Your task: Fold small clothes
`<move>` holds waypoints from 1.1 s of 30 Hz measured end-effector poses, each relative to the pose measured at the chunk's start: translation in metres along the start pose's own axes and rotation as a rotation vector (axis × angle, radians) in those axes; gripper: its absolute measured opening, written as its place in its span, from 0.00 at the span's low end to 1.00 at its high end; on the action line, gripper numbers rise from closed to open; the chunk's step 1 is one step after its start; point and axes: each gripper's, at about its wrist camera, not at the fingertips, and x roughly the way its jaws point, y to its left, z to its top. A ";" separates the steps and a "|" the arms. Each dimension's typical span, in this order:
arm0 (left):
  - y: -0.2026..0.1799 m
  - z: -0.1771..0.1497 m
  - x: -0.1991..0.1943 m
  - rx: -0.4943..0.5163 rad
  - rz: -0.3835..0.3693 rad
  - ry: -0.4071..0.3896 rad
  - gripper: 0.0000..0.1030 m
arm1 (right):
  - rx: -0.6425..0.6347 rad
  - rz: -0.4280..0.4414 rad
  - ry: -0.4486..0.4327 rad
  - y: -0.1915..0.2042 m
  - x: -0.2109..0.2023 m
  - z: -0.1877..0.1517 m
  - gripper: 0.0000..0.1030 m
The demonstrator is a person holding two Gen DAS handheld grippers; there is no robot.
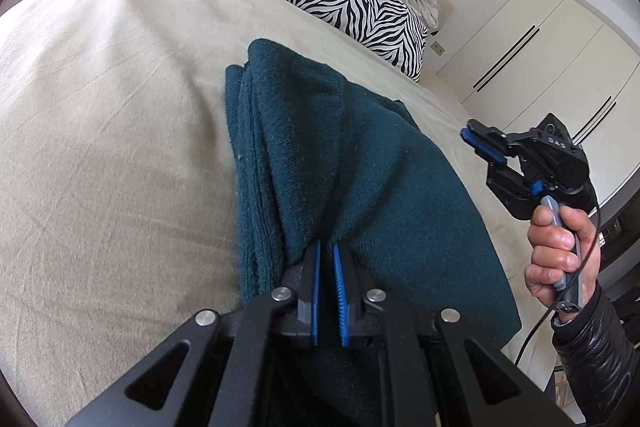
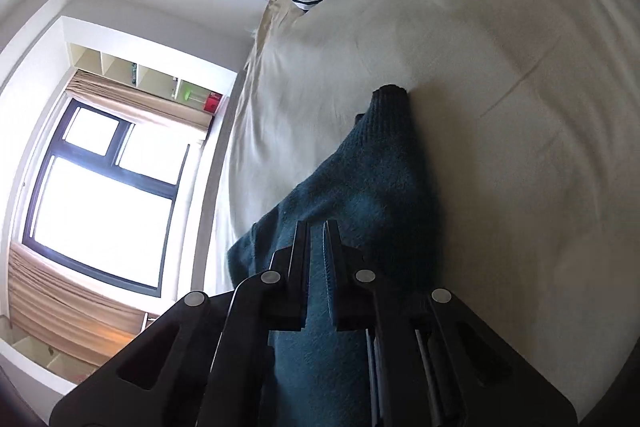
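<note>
One garment in play: a dark teal knit [image 1: 340,155], lying on the bed [image 1: 100,107] at centre frame in the left wrist view, already doubled into several stacked layers along its left edge. My left gripper [image 1: 327,251] has its fingers nearly closed, pinching a ridge of the knit at lower centre. The right gripper [image 1: 486,157], at the right edge of that view, looks free of the cloth there, fingers almost together; its own view shows teal fabric between the fingers [image 2: 300,239], so I cannot tell whether it grips. Judgement: folding well under way, final fold and flattening remain.
</note>
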 end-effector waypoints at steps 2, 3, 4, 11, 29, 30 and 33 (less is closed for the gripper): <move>0.001 -0.001 -0.001 -0.001 -0.003 0.000 0.12 | -0.059 0.020 0.091 0.021 0.001 -0.030 0.10; 0.001 -0.002 -0.002 -0.003 -0.006 -0.001 0.12 | -0.072 0.033 0.136 0.023 0.002 -0.047 0.10; 0.001 -0.002 -0.003 -0.003 -0.006 -0.002 0.12 | -0.070 0.042 0.183 0.020 0.004 -0.062 0.10; 0.000 -0.004 -0.005 -0.002 -0.011 -0.001 0.12 | -0.010 -0.085 0.192 -0.041 0.006 -0.114 0.00; 0.005 -0.008 -0.008 -0.009 -0.031 -0.014 0.11 | 0.024 -0.031 0.257 -0.011 -0.016 -0.158 0.07; 0.005 -0.008 -0.007 -0.009 -0.031 -0.015 0.11 | 0.006 -0.066 0.280 -0.012 -0.013 -0.162 0.09; 0.003 -0.010 -0.009 -0.006 -0.031 -0.018 0.11 | 0.019 -0.052 0.296 -0.028 -0.012 -0.166 0.06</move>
